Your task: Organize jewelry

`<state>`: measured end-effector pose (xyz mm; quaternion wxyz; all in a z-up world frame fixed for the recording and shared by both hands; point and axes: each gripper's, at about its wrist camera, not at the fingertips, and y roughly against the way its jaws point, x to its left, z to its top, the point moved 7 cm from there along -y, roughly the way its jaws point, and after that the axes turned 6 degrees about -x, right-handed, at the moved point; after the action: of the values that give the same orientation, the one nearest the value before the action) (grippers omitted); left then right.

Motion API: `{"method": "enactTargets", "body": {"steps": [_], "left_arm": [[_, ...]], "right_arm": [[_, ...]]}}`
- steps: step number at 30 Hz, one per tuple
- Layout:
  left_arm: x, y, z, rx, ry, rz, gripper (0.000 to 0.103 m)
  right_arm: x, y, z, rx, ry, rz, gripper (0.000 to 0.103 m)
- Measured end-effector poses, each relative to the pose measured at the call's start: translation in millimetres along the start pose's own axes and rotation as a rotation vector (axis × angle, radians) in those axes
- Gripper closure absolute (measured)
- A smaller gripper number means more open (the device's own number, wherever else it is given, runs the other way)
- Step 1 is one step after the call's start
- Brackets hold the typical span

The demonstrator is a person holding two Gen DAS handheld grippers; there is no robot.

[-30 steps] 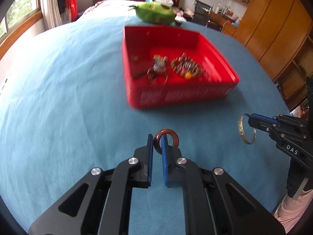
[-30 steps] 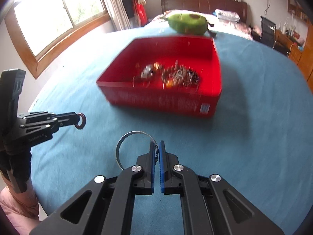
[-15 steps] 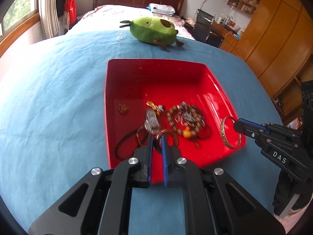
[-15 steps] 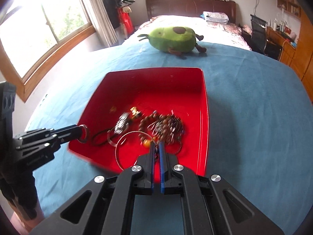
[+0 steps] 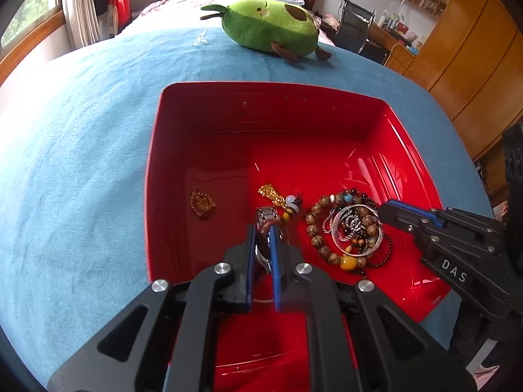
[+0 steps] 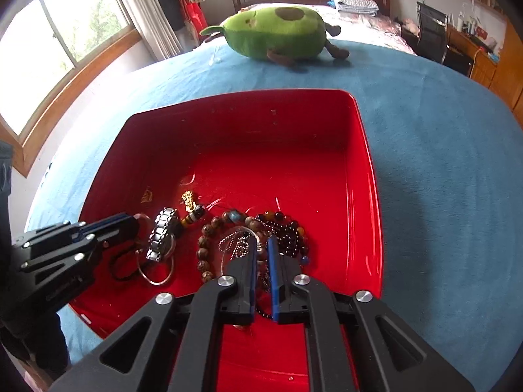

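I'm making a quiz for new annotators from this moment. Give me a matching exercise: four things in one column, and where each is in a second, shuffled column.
Things:
1. avocado plush toy
2. silver bangle
3. gold pendant
4. metal watch

Places:
A. alone on the tray floor, near the left wall
B. on the blue cloth beyond the red tray
C. beside the left gripper tip, in the tray
D. over the beaded bracelets, at the right gripper tip

Pairs: 1-B, 2-D, 3-A, 4-C
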<state>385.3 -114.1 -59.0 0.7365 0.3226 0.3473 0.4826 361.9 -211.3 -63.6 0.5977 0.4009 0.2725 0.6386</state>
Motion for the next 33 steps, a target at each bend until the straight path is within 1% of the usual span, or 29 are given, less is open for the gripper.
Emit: {"method": "enactTargets", "body": {"steps": [2,4,6,8,11,13,14,15,17,19,21,23,24,26,27,28,29,31,33], "left_arm": [[0.9,-0.4,-0.4,-0.002,-0.001,0.005,0.095],[1.4,2.3,-2.0,-0.005,0.004,0.003,0.092],[2.0,5.9,-2.5,-0.014,0.003,0.006,0.082],[2.4,10.0,-2.6,-0.029,-0.003,0.020,0.080],[2.3,15.5,-3.6,-0.037,-0.002,0.017,0.073],[2.6,20.9,-4.1,-0.051,-0.002,0.026,0.072],[2.7,23.5,-4.1,-0.059,-0.005,0.033,0.069],[2.7,25.3,-4.0,-0.064,-0.007,0.037,0.063],[3.2,30.6,-4.8,-0.080,-0.010,0.050,0.056],[3.0,38.0,-7.6,-0.095,-0.010,0.059,0.053],[3.0,43.7,-8.9,-0.105,-0.011,0.060,0.046],[3.1,51.0,-11.4,-0.120,-0.015,0.068,0.044],[3.5,53.8,-12.5,-0.126,-0.016,0.073,0.041],[4.0,60.1,-16.2,-0.136,-0.020,0.080,0.034],[4.3,63.8,-18.5,-0.142,-0.021,0.082,0.032],[4.5,66.0,-20.1,-0.146,-0.022,0.084,0.030],[5.1,70.1,-22.5,-0.155,-0.023,0.089,0.027],[5.7,77.0,-25.3,-0.173,-0.024,0.096,0.021],[6.4,84.2,-29.0,-0.190,-0.025,0.103,0.014]], "right_arm": [[-1.6,0.9,-0.5,-0.008,-0.011,0.011,0.092],[-2.1,5.8,-1.0,-0.022,-0.021,0.025,0.092],[-2.4,11.9,-1.4,-0.038,-0.020,0.024,0.092],[-3.3,18.4,-1.0,-0.055,-0.026,0.032,0.092],[-4.0,25.6,-1.1,-0.073,-0.032,0.033,0.089],[-3.8,31.4,-2.0,-0.091,-0.025,0.023,0.079],[-3.2,33.7,-2.5,-0.097,-0.023,0.023,0.077],[-3.4,34.0,-1.7,-0.100,-0.023,0.027,0.075],[-3.1,37.7,-2.4,-0.109,-0.027,0.035,0.072],[-2.4,43.8,-4.6,-0.123,-0.026,0.041,0.064],[-1.1,49.9,-6.7,-0.138,-0.017,0.037,0.060],[1.3,56.5,-9.3,-0.150,-0.008,0.039,0.053],[2.7,60.9,-11.1,-0.159,-0.006,0.042,0.046],[5.1,68.5,-13.8,-0.175,0.007,0.041,0.044],[5.8,71.3,-15.4,-0.181,0.009,0.038,0.039],[6.6,74.4,-16.8,-0.186,0.011,0.036,0.032],[7.3,77.4,-18.2,-0.191,0.012,0.036,0.029],[8.4,84.3,-21.5,-0.201,0.012,0.041,0.017],[9.4,90.9,-25.4,-0.210,0.016,0.040,0.013]]}}
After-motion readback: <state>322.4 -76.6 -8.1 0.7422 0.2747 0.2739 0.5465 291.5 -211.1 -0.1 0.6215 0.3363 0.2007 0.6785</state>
